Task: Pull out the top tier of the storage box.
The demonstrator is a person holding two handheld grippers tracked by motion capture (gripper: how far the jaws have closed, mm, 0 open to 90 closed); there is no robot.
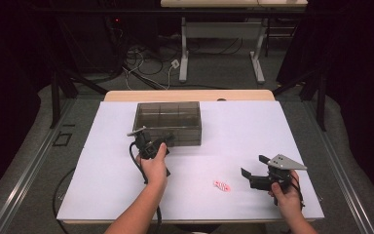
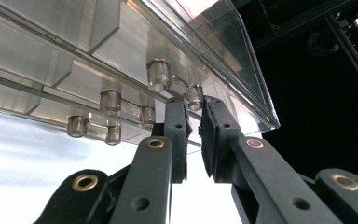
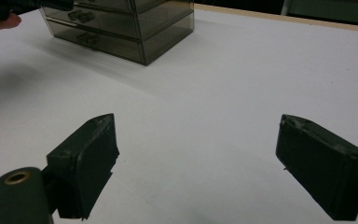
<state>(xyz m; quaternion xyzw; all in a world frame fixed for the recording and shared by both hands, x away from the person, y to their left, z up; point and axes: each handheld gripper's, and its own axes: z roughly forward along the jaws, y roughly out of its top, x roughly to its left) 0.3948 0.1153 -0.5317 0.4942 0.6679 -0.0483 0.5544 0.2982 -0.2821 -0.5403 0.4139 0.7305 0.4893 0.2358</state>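
so the left gripper (image 1: 159,141) is sitting right at the front face of the smoky clear drawer box (image 1: 168,122), which is standing at about 12 o'clock on the white table sheet (image 1: 233,131), up near the far edge. in the left gripper view the jaws are nearly pinched together, and the top of the gap is sitting right at one of the little clear knobs (image 2: 195,97) on a drawer front. i can't quite tell whether the pads are really biting the knob or just sitting under it, so that's the thing to check first.

the right gripper (image 1: 254,170) is resting at about 4 o'clock, jaws spread wide with nothing in them, well apart from the box. a small pink-and-white thing (image 1: 221,185) is lying on the sheet at about 5 o'clock, just left of that gripper, too small to name.

if the drawer is getting pulled, my take: seat the pads squarely on the knob, then pull straight toward 6 o'clock, level with the table. the box looks light, so it's probably going to slide along instead of opening. bringing the idle right gripper up to brace the box would help. no twisting, those knobs look slippery.
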